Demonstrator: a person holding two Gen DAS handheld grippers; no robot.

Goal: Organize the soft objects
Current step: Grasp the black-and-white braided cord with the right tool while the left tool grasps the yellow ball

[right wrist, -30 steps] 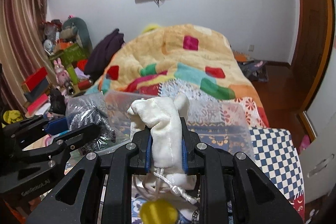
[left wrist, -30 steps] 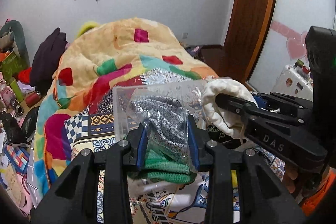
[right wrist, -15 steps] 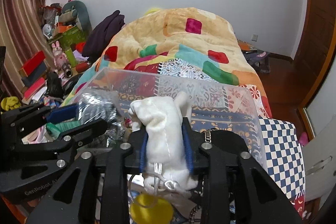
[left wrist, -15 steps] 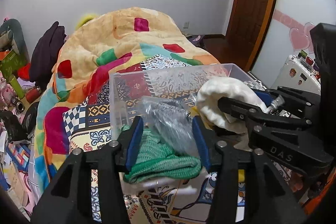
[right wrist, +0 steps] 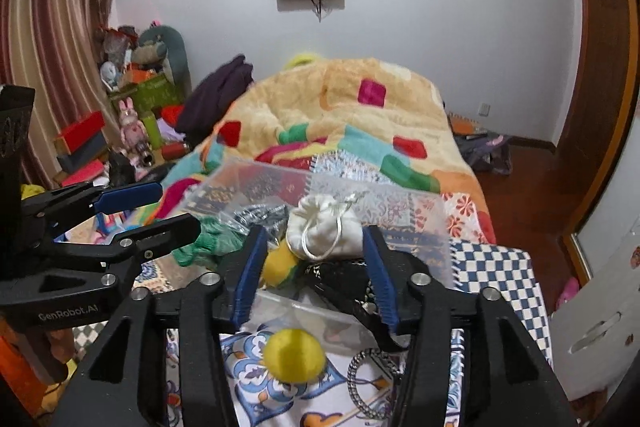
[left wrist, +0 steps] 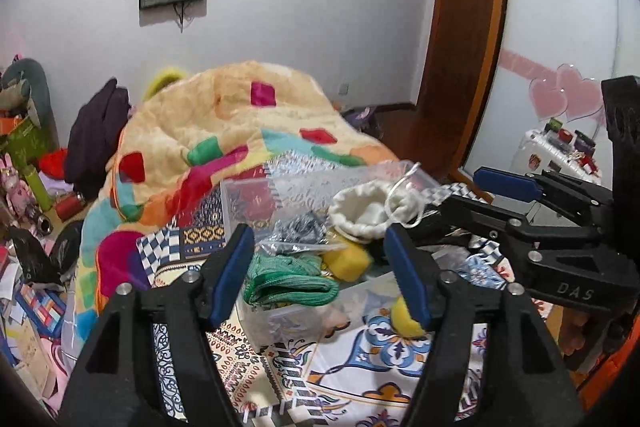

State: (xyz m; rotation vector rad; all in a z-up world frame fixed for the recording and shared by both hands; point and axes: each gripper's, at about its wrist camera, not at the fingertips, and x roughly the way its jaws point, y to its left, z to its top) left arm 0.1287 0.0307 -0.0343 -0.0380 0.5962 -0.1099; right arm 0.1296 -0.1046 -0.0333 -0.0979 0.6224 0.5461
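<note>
A clear plastic bin (left wrist: 248,195) (right wrist: 404,203) stands on the bed. In it lie a white drawstring pouch (left wrist: 368,211) (right wrist: 326,231), a clear bag with grey knit (left wrist: 300,231) (right wrist: 256,215), a green knit piece (left wrist: 292,287) (right wrist: 200,239) and a yellow soft item (left wrist: 346,259) (right wrist: 278,263). My left gripper (left wrist: 320,267) is open and empty in front of the bin. My right gripper (right wrist: 312,267) is open and empty, just short of the pouch. Each gripper shows in the other's view (left wrist: 472,195) (right wrist: 160,211).
A yellow ball (right wrist: 294,355) (left wrist: 404,315) and a metal ring (right wrist: 372,375) lie on the patterned sheet before the bin. A colourful quilt (left wrist: 224,115) is heaped behind. Clutter fills the floor at left (right wrist: 132,115). A door (left wrist: 460,47) stands at right.
Both grippers opened and let go: the bag with grey knit and the white pouch dropped into the bin. Both grippers pulled back a little.
</note>
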